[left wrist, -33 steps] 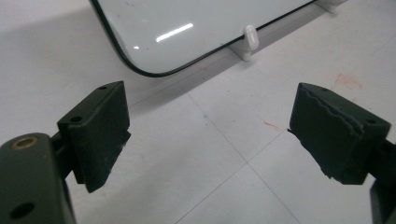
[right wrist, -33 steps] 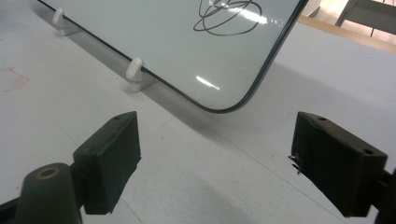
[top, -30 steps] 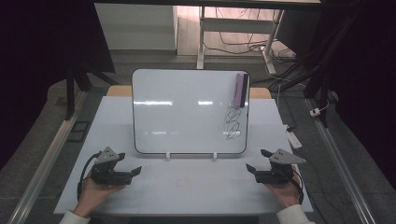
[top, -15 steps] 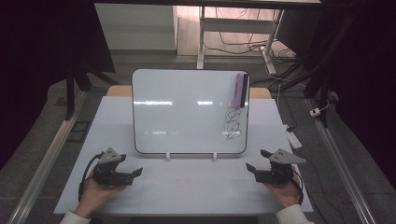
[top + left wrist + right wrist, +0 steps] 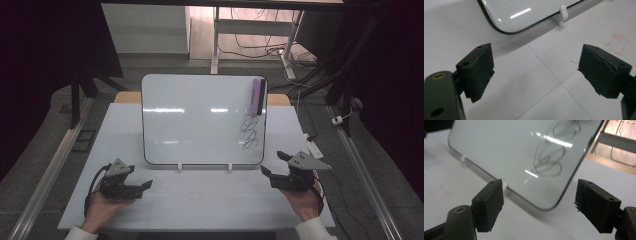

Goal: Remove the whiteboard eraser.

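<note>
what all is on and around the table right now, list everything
whiteboard: 1, white with a dark rim, propped up at the middle of the table, facing the person
scribbles: 1 patch of dark loops, right side of the whiteboard
eraser: 1, purple with a dark edge, stuck at the whiteboard's upper right
stand clips: 2, white, under the whiteboard's bottom edge
table: 1, white top, faint red marks near its middle front
cables: several, dark, on the floor behind the table
left tool: 1, black, open, held at front left
right tool: 1, black, open, held at front right
hands: 2, at the near edge, one on each tool
</note>
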Action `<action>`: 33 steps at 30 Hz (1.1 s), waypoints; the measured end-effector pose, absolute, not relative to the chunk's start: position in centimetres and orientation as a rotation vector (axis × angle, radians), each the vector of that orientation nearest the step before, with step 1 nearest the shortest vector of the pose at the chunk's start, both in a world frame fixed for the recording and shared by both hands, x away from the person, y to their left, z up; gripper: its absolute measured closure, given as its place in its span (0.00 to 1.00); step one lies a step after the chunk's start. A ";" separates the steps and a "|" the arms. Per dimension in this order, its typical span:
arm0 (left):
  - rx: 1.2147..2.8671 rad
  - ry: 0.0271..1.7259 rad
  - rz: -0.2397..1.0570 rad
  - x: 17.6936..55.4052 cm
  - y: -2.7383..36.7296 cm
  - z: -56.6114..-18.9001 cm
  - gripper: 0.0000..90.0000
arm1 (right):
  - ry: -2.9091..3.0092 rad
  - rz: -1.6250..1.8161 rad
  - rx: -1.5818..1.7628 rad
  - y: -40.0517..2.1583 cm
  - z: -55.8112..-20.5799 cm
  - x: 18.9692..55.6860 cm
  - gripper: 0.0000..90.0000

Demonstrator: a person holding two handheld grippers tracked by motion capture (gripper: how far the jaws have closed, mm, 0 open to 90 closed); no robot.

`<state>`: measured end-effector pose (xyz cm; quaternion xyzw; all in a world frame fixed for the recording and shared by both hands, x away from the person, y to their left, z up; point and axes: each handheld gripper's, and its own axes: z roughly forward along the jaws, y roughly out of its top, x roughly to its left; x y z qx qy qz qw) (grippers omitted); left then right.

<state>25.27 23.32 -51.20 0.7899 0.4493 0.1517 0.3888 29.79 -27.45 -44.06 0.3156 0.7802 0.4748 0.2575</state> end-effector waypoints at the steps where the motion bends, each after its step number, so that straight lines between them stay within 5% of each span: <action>1: 2.007 1.140 0.386 25.2 23.2 -51.2 0.15 | 2.095 1.291 0.847 -27.1 -43.0 30.1 0.25; 22: 2.023 1.149 0.383 25.1 23.2 -51.7 0.15 | 1.932 1.256 0.990 -22.5 -37.2 37.6 0.34; 33: 2.020 1.152 0.382 25.2 23.4 -51.8 0.15 | 1.884 1.213 1.077 -21.0 -36.8 40.2 0.42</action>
